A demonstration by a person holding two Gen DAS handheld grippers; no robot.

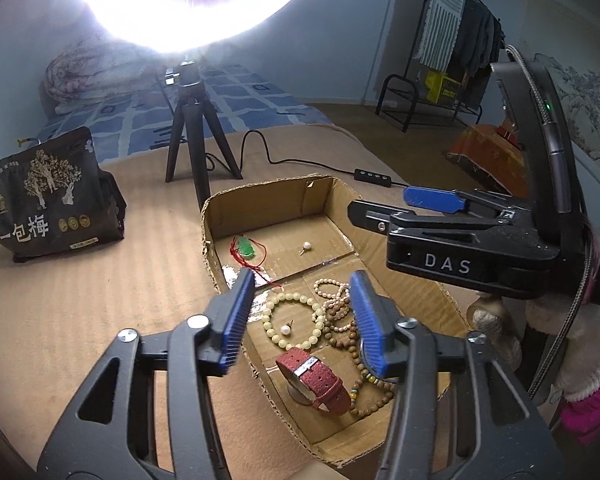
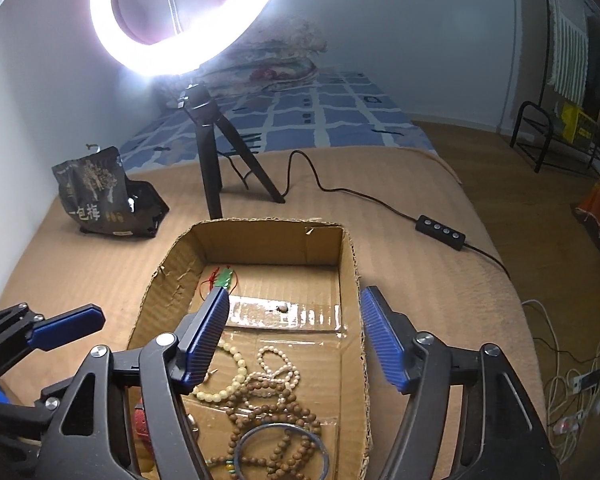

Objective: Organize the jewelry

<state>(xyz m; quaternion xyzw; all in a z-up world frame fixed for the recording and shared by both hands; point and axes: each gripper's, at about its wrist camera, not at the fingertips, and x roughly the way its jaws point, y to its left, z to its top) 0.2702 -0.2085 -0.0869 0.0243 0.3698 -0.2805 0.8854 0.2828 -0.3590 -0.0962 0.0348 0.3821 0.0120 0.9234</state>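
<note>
Bangle (image 2: pixel 280 454) cut by bottom edge; red watch (image 2: pixel 142 424) mostly hidden, seemingly.

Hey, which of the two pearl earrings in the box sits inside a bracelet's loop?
The near pearl earring, ringed by the pale bead bracelet. The other pearl earring lies alone at the far end.

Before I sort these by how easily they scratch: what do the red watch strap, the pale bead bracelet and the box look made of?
Red watch strap: apparently woven fabric or textured leather, matte, with punched holes.
Pale bead bracelet: smooth cream beads with a soft sheen, possibly stone, bone or resin; the look leaves it open.
Box: corrugated cardboard, raw brown, ragged fluted edges, glossy tape across the floor.
</note>
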